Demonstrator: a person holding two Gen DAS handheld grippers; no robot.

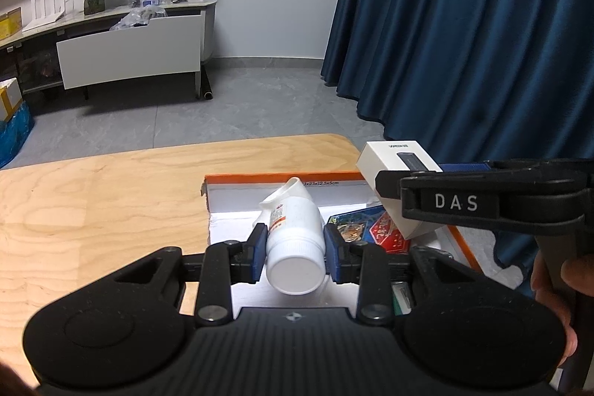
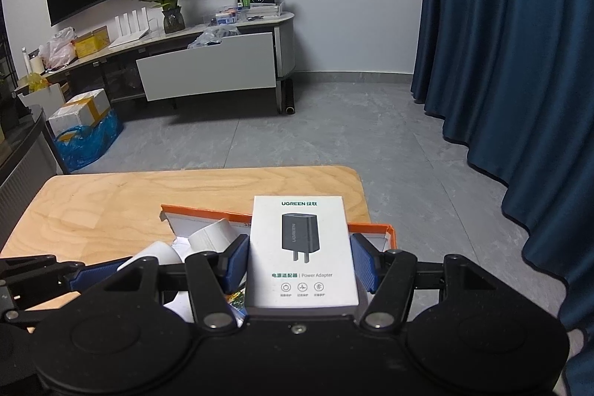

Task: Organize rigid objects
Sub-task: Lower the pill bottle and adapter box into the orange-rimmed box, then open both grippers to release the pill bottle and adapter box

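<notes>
1. While both hands are loaded, I judge the sorting about midway: two things are still held above the orange-rimmed cardboard box (image 1: 260,179), none yet released.
2. My left gripper (image 1: 295,242) is clamped narrowly on a white pill bottle (image 1: 293,232), cap toward the camera, over the box's near left part.
3. My right gripper (image 2: 299,262) holds a white UGREEN power adapter box (image 2: 299,247) by its long sides, over the box's right half.
4. Inside the box I see a blue and red printed packet (image 1: 371,229) near the right wall, plus something white I can't identify.
5. The tabletop (image 1: 92,195) left of the box carries nothing.
</notes>
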